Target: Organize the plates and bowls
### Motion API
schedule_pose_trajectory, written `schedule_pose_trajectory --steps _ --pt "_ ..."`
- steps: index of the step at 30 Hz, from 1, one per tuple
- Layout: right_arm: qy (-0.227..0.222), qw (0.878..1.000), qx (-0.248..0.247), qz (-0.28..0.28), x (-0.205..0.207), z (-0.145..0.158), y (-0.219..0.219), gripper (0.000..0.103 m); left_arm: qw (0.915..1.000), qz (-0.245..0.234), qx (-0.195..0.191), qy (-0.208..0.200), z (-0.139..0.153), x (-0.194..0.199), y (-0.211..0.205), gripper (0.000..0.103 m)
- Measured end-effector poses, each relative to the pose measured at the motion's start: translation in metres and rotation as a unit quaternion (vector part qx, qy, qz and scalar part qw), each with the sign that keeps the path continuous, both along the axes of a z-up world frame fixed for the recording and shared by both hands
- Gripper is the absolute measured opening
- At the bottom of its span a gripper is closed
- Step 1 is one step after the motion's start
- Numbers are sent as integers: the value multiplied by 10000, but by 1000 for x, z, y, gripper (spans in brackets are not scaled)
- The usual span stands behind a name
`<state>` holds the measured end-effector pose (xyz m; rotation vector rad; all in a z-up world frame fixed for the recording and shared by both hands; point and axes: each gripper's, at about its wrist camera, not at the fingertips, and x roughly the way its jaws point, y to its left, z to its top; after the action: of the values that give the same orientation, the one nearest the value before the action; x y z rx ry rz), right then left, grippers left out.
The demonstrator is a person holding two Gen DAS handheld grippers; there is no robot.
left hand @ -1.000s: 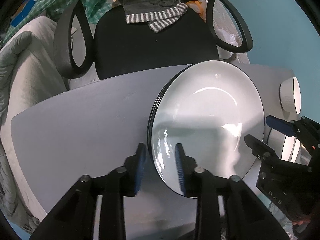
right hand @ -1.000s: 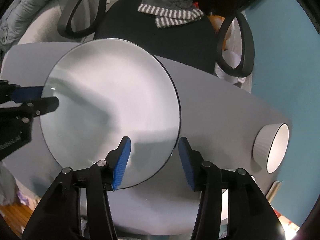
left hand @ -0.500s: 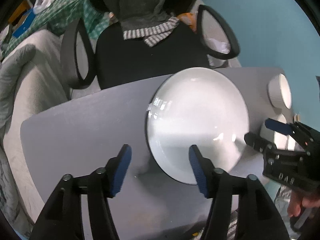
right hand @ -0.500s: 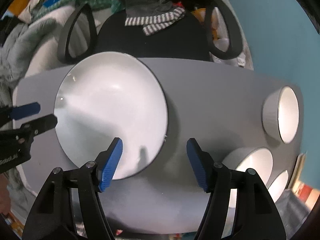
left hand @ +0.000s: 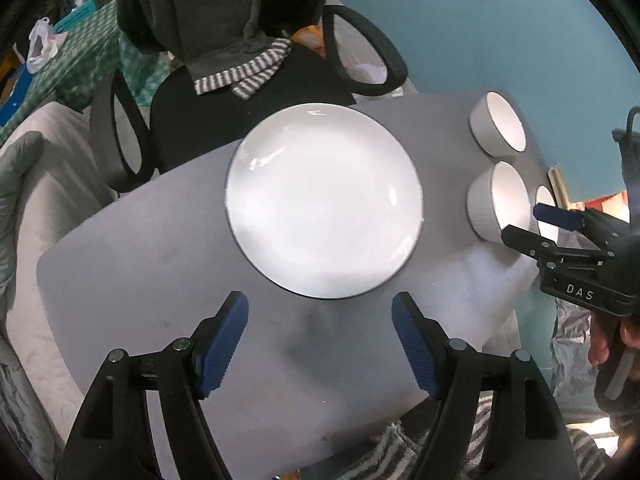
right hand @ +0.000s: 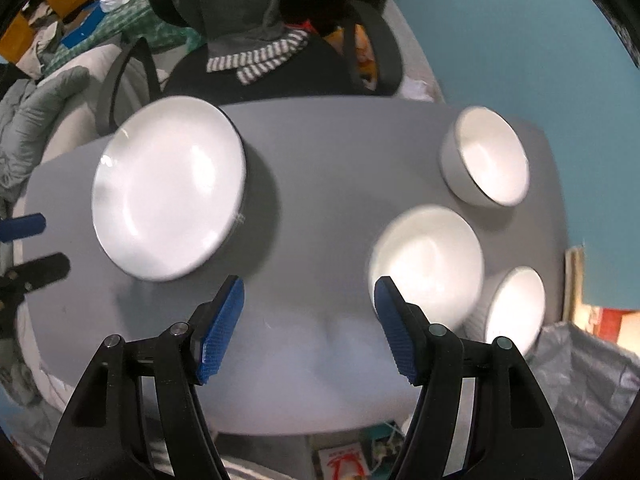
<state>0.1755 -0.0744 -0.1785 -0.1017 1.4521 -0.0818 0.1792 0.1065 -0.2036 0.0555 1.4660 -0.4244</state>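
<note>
Left claw [left hand: 320, 344] opening, empty, above table [left hand: 140, 280] | right claw [right hand: 308, 322] released, empty | plate [left hand: 324, 204] central in left view | third bowl [right hand: 516, 308] fully seen only in right view

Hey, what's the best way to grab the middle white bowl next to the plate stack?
Pinch the middle bowl by its rim, one finger inside and one outside, coming from above on the side facing the plates. It sits upright and open-topped, and another bowl crowds its far side.
</note>
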Motion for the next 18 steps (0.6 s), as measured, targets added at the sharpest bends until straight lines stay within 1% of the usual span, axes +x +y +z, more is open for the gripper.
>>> schedule_pose_trajectory --steps 7,12,15,18 --pt "29 9986 210 -482 -24 12 -48 67 9997 -159 -160 8 6 -11 -33 76" --pt "47 9990 71 -432 -29 17 -76 66 9991 -369 -208 -37 11 -18 -64 76" --pt "69 9991 82 -419 -29 17 -95 67 9984 -523 -222 34 10 -21 -89 76" --pt "178 9991 124 -370 -24 11 -117 67 9979 -580 -225 159 5 -23 -116 76"
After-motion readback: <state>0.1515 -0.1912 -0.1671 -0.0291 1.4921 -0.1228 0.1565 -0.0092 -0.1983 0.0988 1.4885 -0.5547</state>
